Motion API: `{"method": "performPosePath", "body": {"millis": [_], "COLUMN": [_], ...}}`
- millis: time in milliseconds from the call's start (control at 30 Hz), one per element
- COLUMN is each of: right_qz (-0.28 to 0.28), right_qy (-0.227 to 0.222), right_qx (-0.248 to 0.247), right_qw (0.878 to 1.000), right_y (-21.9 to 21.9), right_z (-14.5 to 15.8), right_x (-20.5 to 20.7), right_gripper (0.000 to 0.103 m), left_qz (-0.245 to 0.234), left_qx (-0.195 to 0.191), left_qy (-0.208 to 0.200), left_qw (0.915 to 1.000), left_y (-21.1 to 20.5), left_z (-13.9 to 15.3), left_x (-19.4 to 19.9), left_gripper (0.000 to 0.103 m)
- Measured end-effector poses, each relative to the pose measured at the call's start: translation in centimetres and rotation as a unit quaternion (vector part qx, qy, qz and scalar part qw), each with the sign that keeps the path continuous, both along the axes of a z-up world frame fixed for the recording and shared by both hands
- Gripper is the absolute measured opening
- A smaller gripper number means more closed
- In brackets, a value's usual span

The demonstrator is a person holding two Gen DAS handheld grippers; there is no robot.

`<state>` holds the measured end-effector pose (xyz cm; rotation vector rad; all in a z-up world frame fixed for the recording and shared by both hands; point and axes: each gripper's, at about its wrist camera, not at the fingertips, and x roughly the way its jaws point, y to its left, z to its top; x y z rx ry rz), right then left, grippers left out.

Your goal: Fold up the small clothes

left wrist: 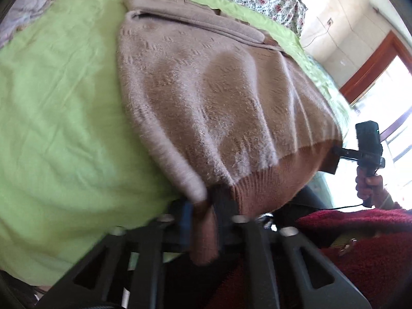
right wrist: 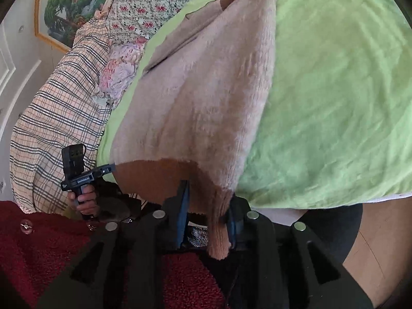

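So the thing being folded is a fuzzy beige-pink knit sweater (left wrist: 213, 97) with a darker brown ribbed hem (left wrist: 270, 180). It's lying flat on a lime green blanket (left wrist: 56, 108) spread over the bed, sleeves tucked in across the top, with the hem end hanging just off the blanket's near edge.

The left gripper (left wrist: 206, 221) is clamped tight on one bottom corner of the sweater. You can see the fuzzy edge and a bit of the brown rib pinched between the black fingers, with a tail of fabric sticking out toward the camera.

The right gripper (right wrist: 206, 213) is at the other bottom corner. Its jaws stand a little apart, and the corner of the sweater (right wrist: 195, 97) runs down against the blue pad (right wrist: 231, 221) on one side, while the other pad (right wrist: 183, 206) looks clear of it, so it's around the cloth but not really squeezing.

Past the far side of the blanket there's a floral quilt (right wrist: 144, 5) and a plaid pillow (right wrist: 59, 118). Whoever's holding the grippers has a dark red fleece top (right wrist: 41, 247) on, close to the sweater's hem.
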<state>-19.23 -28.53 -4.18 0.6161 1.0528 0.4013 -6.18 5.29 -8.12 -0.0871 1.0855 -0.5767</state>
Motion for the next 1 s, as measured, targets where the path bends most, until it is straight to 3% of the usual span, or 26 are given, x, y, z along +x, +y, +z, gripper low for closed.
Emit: {"method": "performPosePath", "body": {"millis": [33,133,233,400,533,767,1000], "right_qz": [0.002,-0.007,-0.02,-0.037,-0.049,-0.1,-0.141], "right_qy": [-0.002,-0.029,-0.07,-0.141,-0.187,-0.208,-0.179], "right_qx": [-0.003,0.023,0.056,0.1,0.138,0.11,0.064], "right_qw": [1.0,0.999,0.996,0.984,0.971,0.967,0.972], "right_y": [0.1,-0.6,-2.0,-3.4,-3.2,-5.1,-8.2], "right_z": [0.1,1.7,4.4,8.5,11.0,13.2,12.7], "right_x": [-0.1,-1.2,-1.9,-1.1,1.0,9.8,20.3], "right_gripper": [0.007,0.008,0.007,0.007,0.007,0.007,0.007], "left_qz": [0.002,0.012,0.036,0.081,0.086,0.09,0.133], "left_qx": [0.004,-0.004,-0.061,-0.122,-0.151,-0.158,-0.158], "left_qy": [-0.011,-0.028,-0.047,-0.077,-0.122,-0.187,-0.185], "left_qw": [0.9999,0.9995,0.9964,0.9862,0.9773,0.9653,0.9609], "left_y": [-0.2,0.1,1.5,3.2,3.0,1.0,0.8], "left_z": [0.3,1.5,4.0,7.7,10.9,14.1,14.3], "left_x": [-0.3,-1.1,-1.9,-1.2,0.5,9.5,20.7], "left_gripper": [0.006,0.005,0.005,0.005,0.005,0.005,0.005]}}
